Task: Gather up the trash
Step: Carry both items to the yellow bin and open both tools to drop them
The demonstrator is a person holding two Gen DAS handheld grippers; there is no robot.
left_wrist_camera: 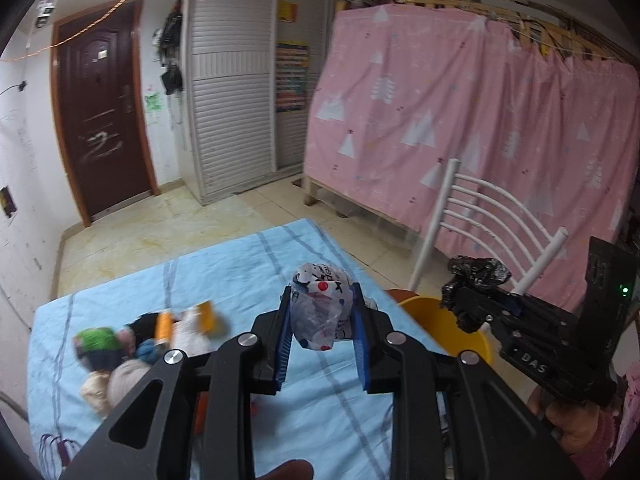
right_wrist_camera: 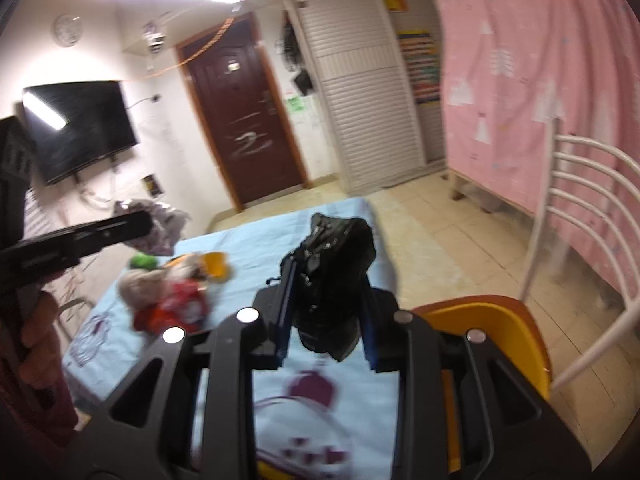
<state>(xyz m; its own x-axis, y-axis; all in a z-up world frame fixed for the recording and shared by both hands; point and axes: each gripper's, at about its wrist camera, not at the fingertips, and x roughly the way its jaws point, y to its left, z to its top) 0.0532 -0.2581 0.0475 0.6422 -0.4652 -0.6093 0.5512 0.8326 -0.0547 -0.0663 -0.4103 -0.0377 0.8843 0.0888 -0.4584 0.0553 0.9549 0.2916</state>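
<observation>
- Left wrist view blurs the heap of trash on the blue cloth; single pieces there are hard to count.
- Left gripper is clenched on one crumpled printed plastic bag, lifted above the cloth.
- Right gripper grips one crumpled black bag; its lower end hangs between the pads.
- One yellow bin sits at the cloth's right edge, partly hidden by the gripper bodies.
- One white chair stands beside it, cut off at the frame edge.
</observation>
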